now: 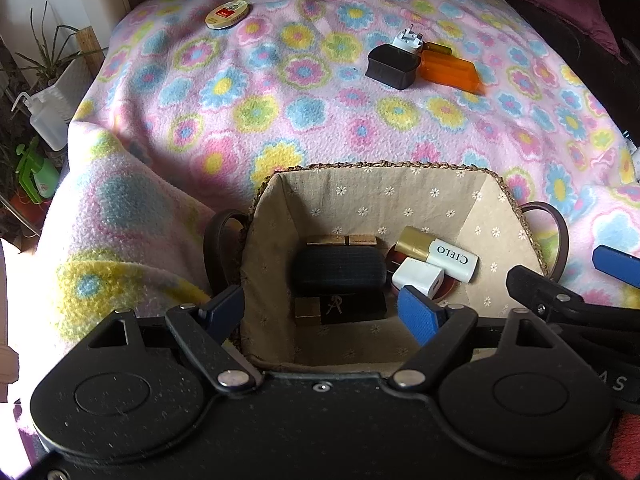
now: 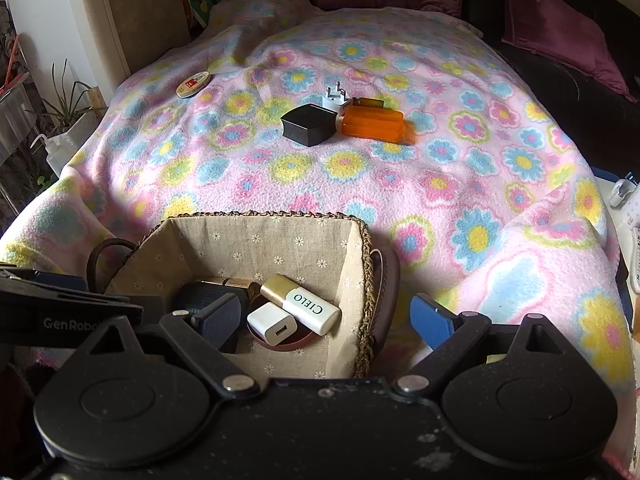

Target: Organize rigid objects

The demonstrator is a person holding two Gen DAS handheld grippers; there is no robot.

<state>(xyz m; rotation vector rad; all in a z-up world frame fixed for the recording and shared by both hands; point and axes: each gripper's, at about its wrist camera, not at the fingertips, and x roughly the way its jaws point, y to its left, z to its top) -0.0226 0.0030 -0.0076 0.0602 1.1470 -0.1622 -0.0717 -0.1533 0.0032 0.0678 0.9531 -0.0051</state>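
Jaws of both grippers released, empty, over woven fabric-lined basket [image 1: 516, 196]; rigid black box [image 2: 309, 124], orange case [image 2: 373, 124] on fleece blanket [image 2: 400, 200].

My left tongs [image 1: 322, 312] hang open over the lined basket [image 1: 376, 168]; a black box [image 1: 394, 65] and orange case [image 1: 450, 70] lie far off on the bed.

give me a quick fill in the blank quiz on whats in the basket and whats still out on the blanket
1. The white tube with the gold cap, lying in the basket, is printed with the word ____.
2. The box beside the black box on the blanket is coloured ____.
3. The round tin lies alone on the ____.
4. The fingers of both grippers hold ____.

Missing words: CIELO; orange; blanket; nothing
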